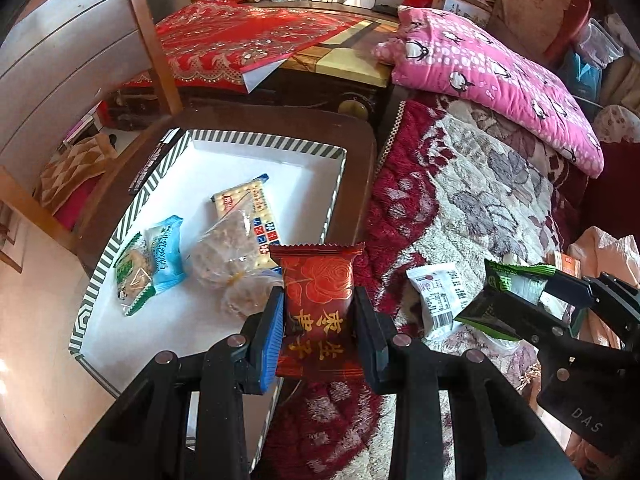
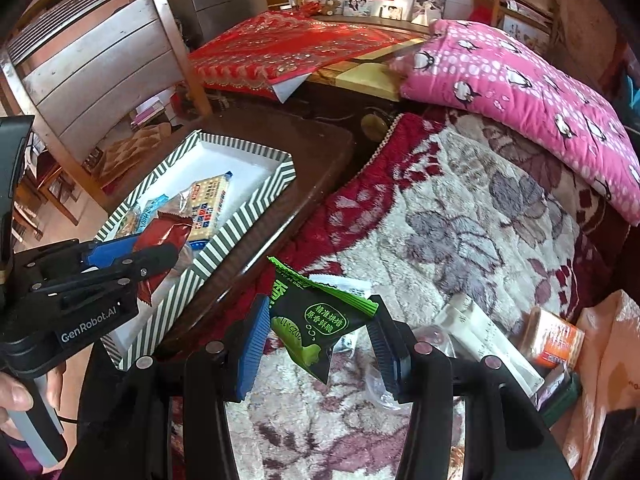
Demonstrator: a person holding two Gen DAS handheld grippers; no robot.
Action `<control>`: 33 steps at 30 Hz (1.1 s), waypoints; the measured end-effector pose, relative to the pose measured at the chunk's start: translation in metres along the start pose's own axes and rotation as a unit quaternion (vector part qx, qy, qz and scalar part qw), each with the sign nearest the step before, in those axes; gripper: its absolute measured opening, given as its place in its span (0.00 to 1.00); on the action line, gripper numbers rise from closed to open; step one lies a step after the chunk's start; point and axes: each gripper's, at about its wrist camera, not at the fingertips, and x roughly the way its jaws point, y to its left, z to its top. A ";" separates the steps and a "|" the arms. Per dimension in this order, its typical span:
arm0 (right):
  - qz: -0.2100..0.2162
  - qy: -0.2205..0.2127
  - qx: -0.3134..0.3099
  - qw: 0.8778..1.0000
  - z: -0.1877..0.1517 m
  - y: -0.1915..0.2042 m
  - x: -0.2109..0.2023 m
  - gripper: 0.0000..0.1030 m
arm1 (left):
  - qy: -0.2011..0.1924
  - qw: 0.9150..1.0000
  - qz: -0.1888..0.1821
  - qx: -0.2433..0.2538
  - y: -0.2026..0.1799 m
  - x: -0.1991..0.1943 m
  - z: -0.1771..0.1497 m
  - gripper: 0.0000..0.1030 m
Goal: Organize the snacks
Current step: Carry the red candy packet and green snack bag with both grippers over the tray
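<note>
Both grippers tilted down, gripping snacks

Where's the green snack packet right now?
The green packet is clamped in the right claw, above the floral blanket, right of the striped tray.

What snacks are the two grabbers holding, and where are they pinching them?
The left gripper pinches the red rose packet by its two side edges, near its middle. The right gripper pinches the green packet across its sides.
</note>
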 end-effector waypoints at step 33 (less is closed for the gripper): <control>0.006 0.095 -0.023 0.995 -0.018 0.018 0.092 0.43 | 0.020 0.999 0.012 -0.042 0.041 0.017 -0.006 0.31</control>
